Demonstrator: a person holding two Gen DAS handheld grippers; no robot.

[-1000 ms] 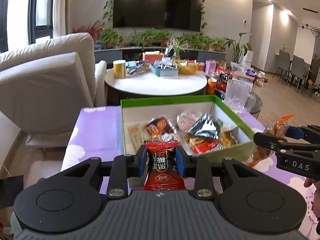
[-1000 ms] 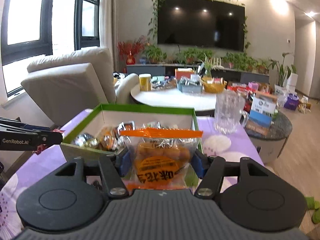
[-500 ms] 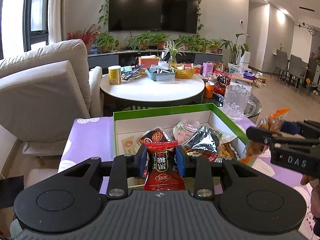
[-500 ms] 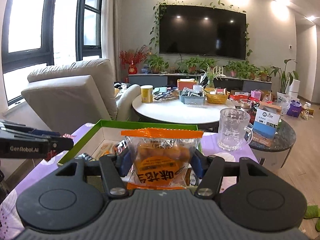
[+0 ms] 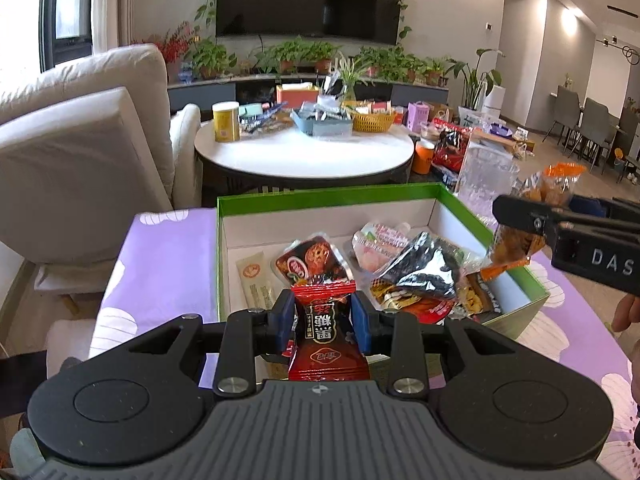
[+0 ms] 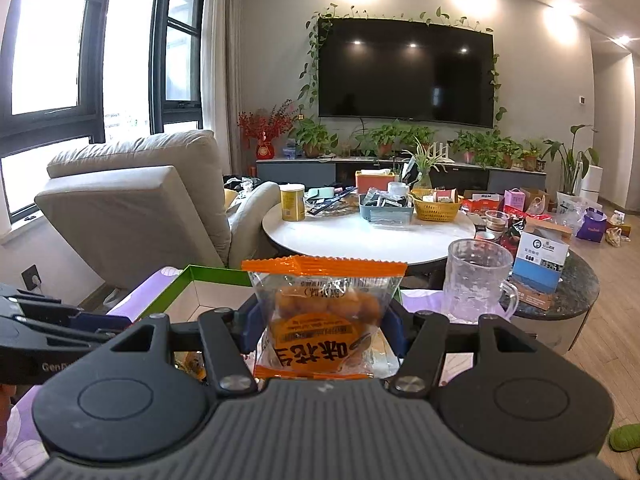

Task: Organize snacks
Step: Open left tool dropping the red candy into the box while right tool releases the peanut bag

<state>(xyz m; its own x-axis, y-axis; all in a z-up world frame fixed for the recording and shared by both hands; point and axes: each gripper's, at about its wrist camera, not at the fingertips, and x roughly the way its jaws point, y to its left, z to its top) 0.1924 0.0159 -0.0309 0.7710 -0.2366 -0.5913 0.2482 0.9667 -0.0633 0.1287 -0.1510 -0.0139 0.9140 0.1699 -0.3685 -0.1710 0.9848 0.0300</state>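
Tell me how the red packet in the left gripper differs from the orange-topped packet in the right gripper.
The red packet is opaque, dark red and narrow; the orange-topped packet is clear, wider, showing round golden snacks inside. The red packet sits low over the green box's near edge; the orange-topped one hangs beside the box's right wall. Both stand upright, each pinched by a shut gripper: left gripper, right gripper.

Left tongs (image 5: pixel 323 316), right tongs (image 6: pixel 323 326) both clamped.

A home living room, wall-mounted television (image 6: pixel 405 72) trailing vines, cream recliner (image 6: pixel 136 200), round coffee table (image 6: pixel 360 236) cluttered at its far edge, potted plants (image 6: pixel 400 138).
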